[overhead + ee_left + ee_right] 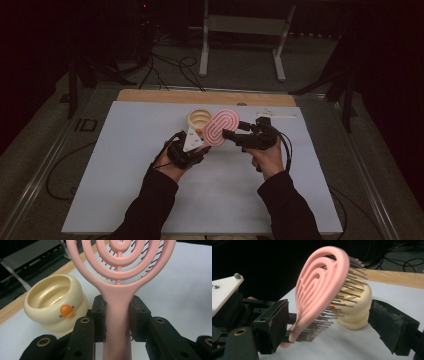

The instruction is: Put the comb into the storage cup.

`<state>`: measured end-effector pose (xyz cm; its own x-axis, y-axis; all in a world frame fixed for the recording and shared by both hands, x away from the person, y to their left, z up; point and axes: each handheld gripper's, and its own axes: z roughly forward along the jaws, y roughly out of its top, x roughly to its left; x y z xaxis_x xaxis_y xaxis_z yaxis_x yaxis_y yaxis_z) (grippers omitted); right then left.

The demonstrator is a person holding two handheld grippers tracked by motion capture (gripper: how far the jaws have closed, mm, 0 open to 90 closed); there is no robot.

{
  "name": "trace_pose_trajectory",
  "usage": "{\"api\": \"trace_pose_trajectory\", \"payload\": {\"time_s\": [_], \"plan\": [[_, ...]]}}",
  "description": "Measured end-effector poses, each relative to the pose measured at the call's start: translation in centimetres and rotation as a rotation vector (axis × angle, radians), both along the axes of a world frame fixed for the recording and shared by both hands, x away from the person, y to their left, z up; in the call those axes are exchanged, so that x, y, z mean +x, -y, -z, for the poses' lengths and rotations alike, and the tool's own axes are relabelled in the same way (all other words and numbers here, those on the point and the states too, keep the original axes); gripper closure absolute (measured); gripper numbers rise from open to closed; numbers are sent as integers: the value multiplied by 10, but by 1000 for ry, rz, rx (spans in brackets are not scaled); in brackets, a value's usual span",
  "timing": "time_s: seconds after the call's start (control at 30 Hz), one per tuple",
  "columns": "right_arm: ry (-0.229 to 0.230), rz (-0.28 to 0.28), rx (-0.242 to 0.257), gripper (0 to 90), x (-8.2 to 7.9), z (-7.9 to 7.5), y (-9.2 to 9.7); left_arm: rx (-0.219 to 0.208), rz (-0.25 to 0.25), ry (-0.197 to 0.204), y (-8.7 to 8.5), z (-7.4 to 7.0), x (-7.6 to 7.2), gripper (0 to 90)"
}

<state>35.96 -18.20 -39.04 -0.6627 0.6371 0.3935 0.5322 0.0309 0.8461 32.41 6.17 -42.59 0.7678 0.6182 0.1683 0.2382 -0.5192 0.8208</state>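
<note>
Brush [117, 302] pinched by its handle in left claw [117, 317], head raised above worktop [150, 200] beside bowl [199, 119], bristles presented between spread jaws of right claw [329, 325], apparently for a handover.

You are looking at one pink hairbrush [220, 127], one cream bowl [199, 119] (orange-beaked), and two grippers.

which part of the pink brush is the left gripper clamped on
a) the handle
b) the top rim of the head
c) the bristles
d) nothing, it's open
a: in the left gripper view the left gripper has both pads pressed on the brush handle, just below the ringed head.
</note>
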Motion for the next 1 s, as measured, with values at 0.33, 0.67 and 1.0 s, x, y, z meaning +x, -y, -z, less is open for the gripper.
{"api": "trace_pose_trajectory", "payload": {"time_s": [0.33,0.67,1.0], "plan": [[-76,-45,66,547,9,0,-11,-4,14,26,2,1,-2,704],[-108,-102,103,629,9,-1,-16,-22,12,13,4,6,0,704],[-91,-99,113,633,8,-6,-18,-24,-9,32,2,3,-3,523]]}}
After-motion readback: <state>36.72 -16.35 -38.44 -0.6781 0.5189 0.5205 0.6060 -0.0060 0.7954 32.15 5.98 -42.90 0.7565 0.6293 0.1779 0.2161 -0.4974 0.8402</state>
